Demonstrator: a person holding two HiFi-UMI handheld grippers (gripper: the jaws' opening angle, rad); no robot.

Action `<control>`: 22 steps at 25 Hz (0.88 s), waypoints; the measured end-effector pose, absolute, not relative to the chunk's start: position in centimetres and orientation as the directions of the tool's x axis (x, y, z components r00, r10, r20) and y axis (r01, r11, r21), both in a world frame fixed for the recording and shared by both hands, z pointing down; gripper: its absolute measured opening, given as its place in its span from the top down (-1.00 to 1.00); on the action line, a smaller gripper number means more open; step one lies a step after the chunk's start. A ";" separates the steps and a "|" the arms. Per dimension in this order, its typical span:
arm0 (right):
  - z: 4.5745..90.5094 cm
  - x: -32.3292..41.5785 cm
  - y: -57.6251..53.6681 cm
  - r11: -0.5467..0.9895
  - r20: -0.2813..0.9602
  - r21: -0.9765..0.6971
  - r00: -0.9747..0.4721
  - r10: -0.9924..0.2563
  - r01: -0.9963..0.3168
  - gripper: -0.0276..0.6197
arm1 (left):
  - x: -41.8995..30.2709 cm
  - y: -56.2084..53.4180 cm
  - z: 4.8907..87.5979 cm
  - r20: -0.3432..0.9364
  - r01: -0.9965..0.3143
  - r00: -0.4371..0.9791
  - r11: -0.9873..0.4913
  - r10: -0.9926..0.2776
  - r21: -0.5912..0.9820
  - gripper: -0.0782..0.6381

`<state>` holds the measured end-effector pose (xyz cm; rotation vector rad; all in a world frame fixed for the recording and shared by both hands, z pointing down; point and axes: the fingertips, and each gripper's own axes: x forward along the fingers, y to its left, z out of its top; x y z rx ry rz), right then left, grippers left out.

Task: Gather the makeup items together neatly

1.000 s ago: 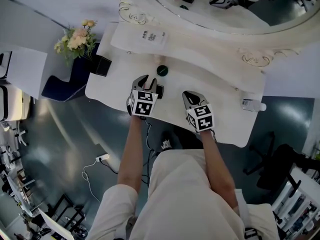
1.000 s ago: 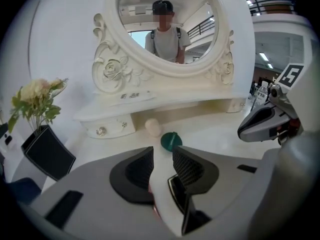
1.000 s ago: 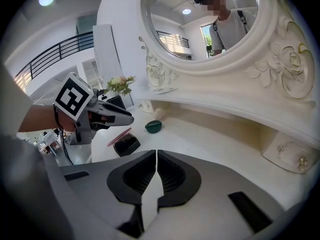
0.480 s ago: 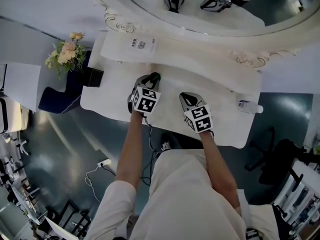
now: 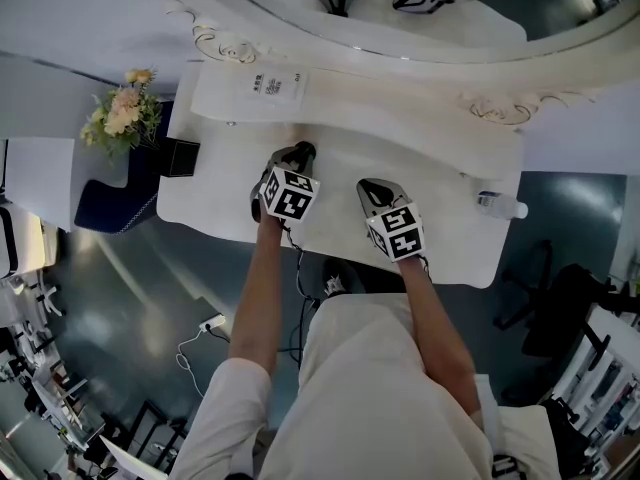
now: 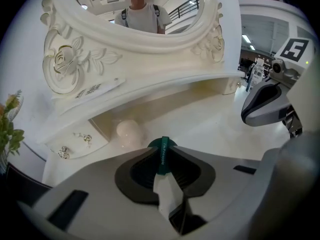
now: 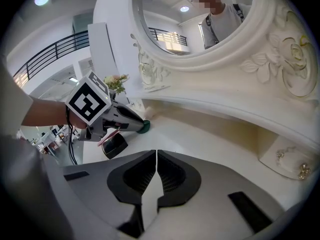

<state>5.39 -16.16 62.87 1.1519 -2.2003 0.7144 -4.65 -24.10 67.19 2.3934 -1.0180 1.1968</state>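
Observation:
A small round dark-green compact (image 6: 162,149) stands on edge on the white dressing table (image 5: 440,183). My left gripper (image 6: 162,173) is shut on it; its jaws have just been closing with the compact between the pads. In the right gripper view the compact (image 7: 144,127) shows at the left gripper's (image 7: 134,120) tips. In the head view the left gripper (image 5: 303,154) hides it. My right gripper (image 7: 156,170) is shut and holds nothing, low over the table to the right (image 5: 372,188). A black case (image 7: 114,145) lies under the left gripper.
A white ball-shaped item (image 6: 128,131) lies under the mirror shelf. A printed card (image 5: 271,85) rests on the shelf at the left. A black box (image 5: 182,155) and flowers (image 5: 121,114) sit at the table's left end, a clear bottle (image 5: 500,205) at its right edge.
My left gripper has moved forward and down to the green compact, which lay free ahead of it, and has closed round it. The right gripper has hardly moved.

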 end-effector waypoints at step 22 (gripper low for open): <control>60.7 4.6 -10.5 0.445 0.642 -0.191 -0.454 -0.618 -0.875 0.78 | -3.9 -18.5 62.6 0.695 -0.808 0.397 -0.587 -0.600 -0.045 0.72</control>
